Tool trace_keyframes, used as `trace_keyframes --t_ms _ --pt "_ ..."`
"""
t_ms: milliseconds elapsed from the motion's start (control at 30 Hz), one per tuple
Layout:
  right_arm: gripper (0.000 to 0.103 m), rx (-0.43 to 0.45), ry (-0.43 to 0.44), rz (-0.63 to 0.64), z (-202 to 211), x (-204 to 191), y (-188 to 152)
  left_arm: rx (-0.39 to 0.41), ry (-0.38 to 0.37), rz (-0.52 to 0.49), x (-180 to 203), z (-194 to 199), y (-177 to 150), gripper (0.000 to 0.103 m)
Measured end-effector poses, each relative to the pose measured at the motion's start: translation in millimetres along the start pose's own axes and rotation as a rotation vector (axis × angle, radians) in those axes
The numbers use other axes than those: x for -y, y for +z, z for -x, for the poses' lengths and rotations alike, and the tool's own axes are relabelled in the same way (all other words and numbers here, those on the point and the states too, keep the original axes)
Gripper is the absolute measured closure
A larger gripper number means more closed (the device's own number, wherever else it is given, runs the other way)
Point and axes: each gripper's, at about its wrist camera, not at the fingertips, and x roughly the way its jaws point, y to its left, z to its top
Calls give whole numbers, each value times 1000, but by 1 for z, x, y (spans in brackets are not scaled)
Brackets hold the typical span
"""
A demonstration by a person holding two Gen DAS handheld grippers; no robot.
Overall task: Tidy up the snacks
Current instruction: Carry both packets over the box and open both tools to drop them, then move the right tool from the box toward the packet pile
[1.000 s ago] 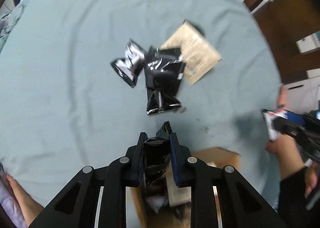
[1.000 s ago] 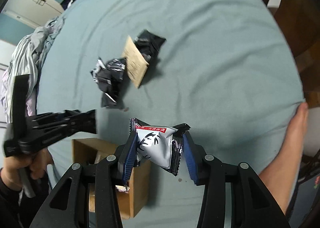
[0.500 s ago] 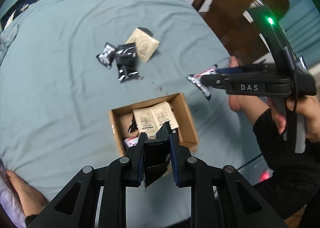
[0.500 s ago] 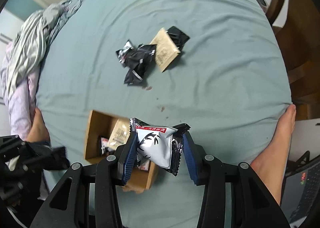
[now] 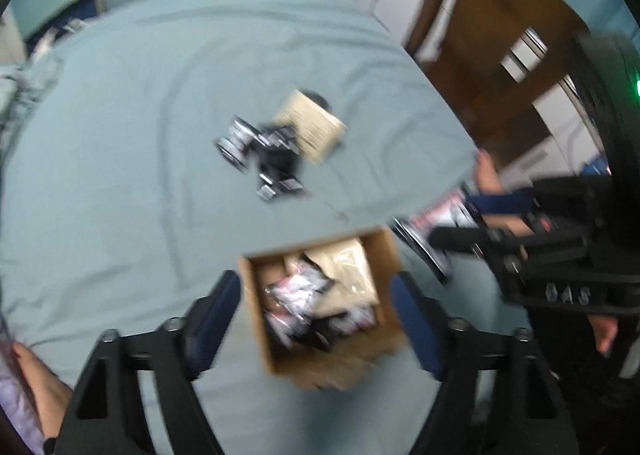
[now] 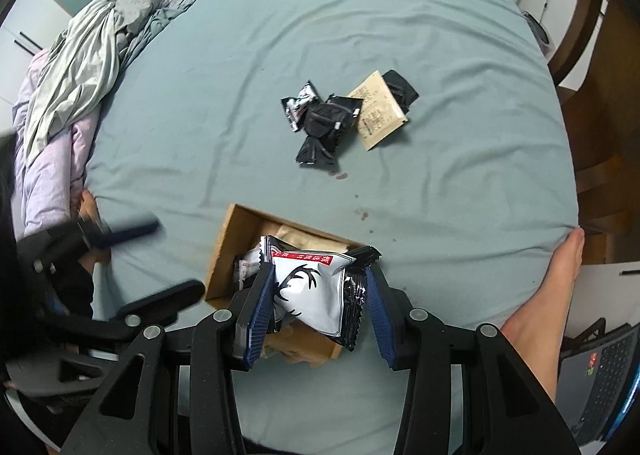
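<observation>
**Left tongs let go over the box**

The left gripper (image 5: 316,315) has just been opening; its jaws now stand wide with nothing between them, and the black packet they pinched half a second ago is gone from them. The cardboard box (image 5: 256,303), earlier ahead of the fingertips, now lies framed between them.
</observation>
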Motion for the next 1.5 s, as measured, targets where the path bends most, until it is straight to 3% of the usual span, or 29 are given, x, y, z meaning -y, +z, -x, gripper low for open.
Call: trace_keyframes --t_ms 67,367,633,800,1033,1500 --pt "60 -9 2 6 -3 -1 1 16 48 2 -7 2 -1 22" --pt "60 -83 -20 76 -20 -16 0 -83 141 39 -41 -16 -22 22" --pt "56 -121 2 150 -27 -34 -4 -102 139 78 -52 -15 -29 22" --pt "55 -192 71 127 -39 -35 -5 -86 133 75 -50 -10 -25 22" --pt "37 -199 24 94 -45 -27 -1 -101 136 69 -50 -13 -26 22" --pt "37 -197 -48 -10 -46 -16 -1 -105 146 75 -51 -14 -27 22"
